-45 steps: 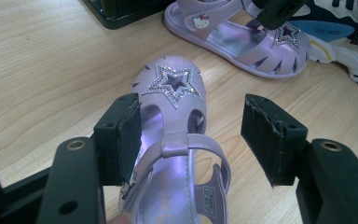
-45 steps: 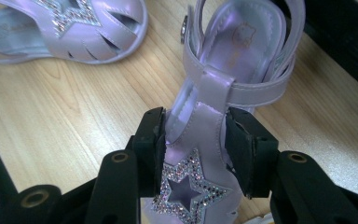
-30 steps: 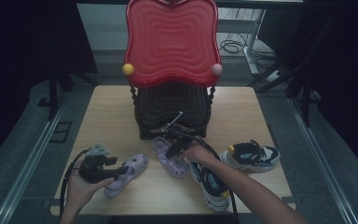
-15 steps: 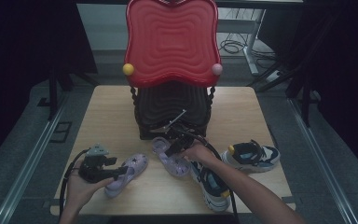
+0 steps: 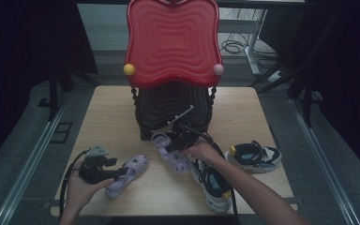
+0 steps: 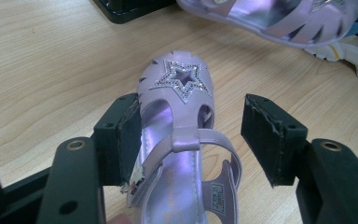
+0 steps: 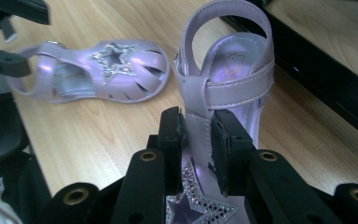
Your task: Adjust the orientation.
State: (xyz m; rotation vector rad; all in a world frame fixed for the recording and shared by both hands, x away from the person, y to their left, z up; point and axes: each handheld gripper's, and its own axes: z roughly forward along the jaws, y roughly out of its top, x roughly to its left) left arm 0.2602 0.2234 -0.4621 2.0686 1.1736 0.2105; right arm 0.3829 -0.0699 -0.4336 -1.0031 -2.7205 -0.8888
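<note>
A big red rack [image 5: 171, 42] stands at the back of the wooden table [image 5: 108, 105]. Two sneakers [image 5: 253, 156] lie on the right. The right gripper [image 7: 196, 140] has just been closing and pinches the strap of one purple sandal [image 7: 228, 70]. The left gripper [image 6: 193, 140] is wide open around the other sandal [image 6: 182, 88], which lies flat near the front left.

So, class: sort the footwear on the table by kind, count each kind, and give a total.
Lilac star sandals: 2, one between the open left gripper's pads, one clamped by its strap in the right gripper.
Sneakers: 2, one at the right, one under the right forearm.
Total: 4
</note>
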